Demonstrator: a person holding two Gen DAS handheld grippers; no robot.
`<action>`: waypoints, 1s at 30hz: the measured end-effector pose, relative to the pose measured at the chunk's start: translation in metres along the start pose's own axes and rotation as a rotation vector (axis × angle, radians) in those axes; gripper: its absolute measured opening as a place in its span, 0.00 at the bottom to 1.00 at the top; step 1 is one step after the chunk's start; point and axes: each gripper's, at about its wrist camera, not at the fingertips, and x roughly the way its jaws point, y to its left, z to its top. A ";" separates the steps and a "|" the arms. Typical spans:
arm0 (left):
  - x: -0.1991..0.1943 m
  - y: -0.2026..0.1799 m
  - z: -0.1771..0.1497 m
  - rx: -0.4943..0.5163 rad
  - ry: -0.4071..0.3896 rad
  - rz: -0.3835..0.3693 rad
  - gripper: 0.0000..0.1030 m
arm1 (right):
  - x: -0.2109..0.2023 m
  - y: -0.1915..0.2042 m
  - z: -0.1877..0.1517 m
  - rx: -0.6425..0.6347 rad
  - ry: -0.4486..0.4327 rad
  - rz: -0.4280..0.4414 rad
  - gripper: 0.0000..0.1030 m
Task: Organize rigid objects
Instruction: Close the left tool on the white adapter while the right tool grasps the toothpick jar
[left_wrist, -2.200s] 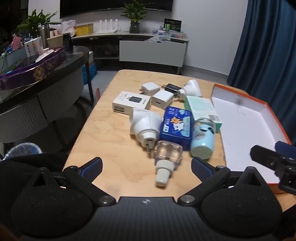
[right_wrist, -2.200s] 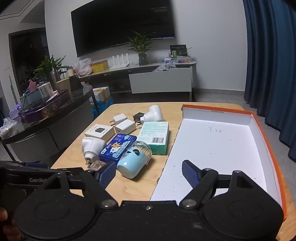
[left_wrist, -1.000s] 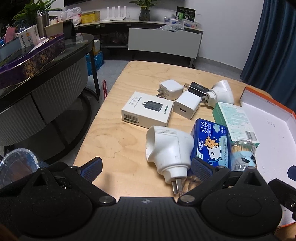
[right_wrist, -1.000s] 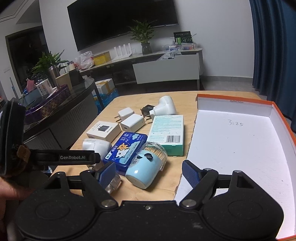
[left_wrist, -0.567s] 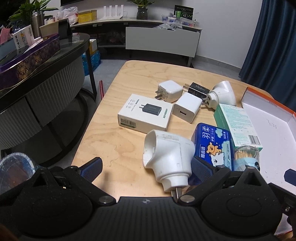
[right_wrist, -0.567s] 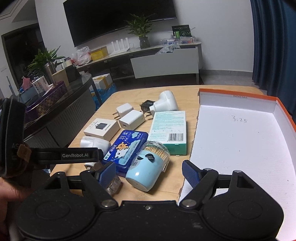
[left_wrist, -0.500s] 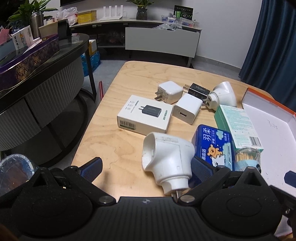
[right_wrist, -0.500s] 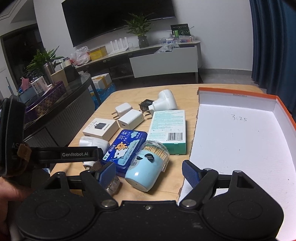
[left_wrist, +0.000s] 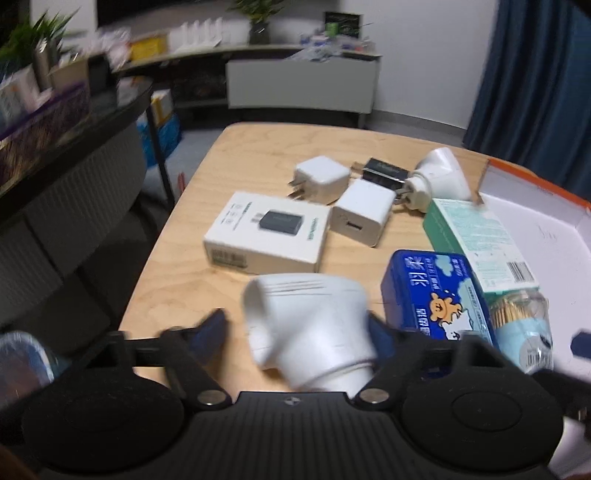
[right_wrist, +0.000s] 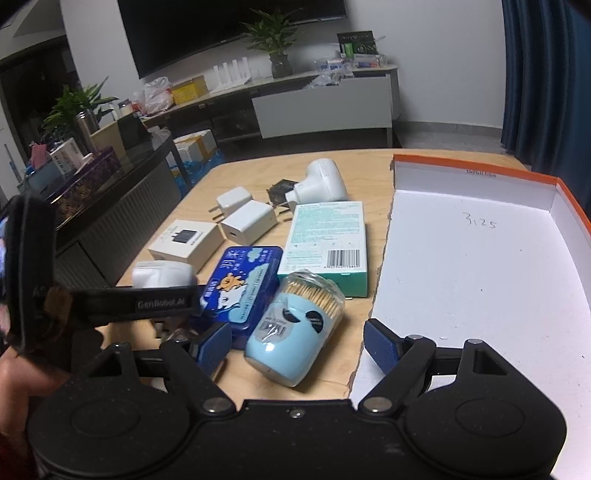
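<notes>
On the wooden table (left_wrist: 258, 147) lies a white plug adapter (left_wrist: 310, 325) between the fingers of my left gripper (left_wrist: 295, 326). Its jaws are closing: the right pad is against the adapter, while a small gap shows at the left pad. My right gripper (right_wrist: 297, 343) stands open, with a light-blue toothpick jar (right_wrist: 291, 332) lying on its side between the fingers, untouched. A blue tin (right_wrist: 240, 284) lies between adapter and jar. The white box with an orange rim (right_wrist: 480, 277) is at the right.
Behind the tin lie a green carton (right_wrist: 327, 240), a white charger box (left_wrist: 269, 230), two white cube chargers (left_wrist: 364, 218), a black charger (left_wrist: 384, 171) and a white cone-shaped plug (left_wrist: 439, 177). A dark round side table (right_wrist: 110, 192) stands left of the wooden table. A hand (right_wrist: 14, 369) holds the left gripper.
My left gripper's fingers have come inward around the white plug adapter, which now sits centred between them. The right gripper stays open, a little closer to the jar.
</notes>
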 end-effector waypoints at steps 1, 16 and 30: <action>0.000 -0.002 0.000 0.012 -0.004 0.002 0.63 | 0.003 -0.001 0.002 0.003 0.008 0.008 0.90; -0.026 0.004 -0.003 -0.031 -0.030 -0.077 0.51 | 0.026 -0.014 0.018 0.054 0.076 0.068 0.62; -0.020 0.009 -0.010 -0.041 -0.037 -0.067 0.49 | 0.019 -0.005 0.010 -0.056 0.044 -0.040 0.55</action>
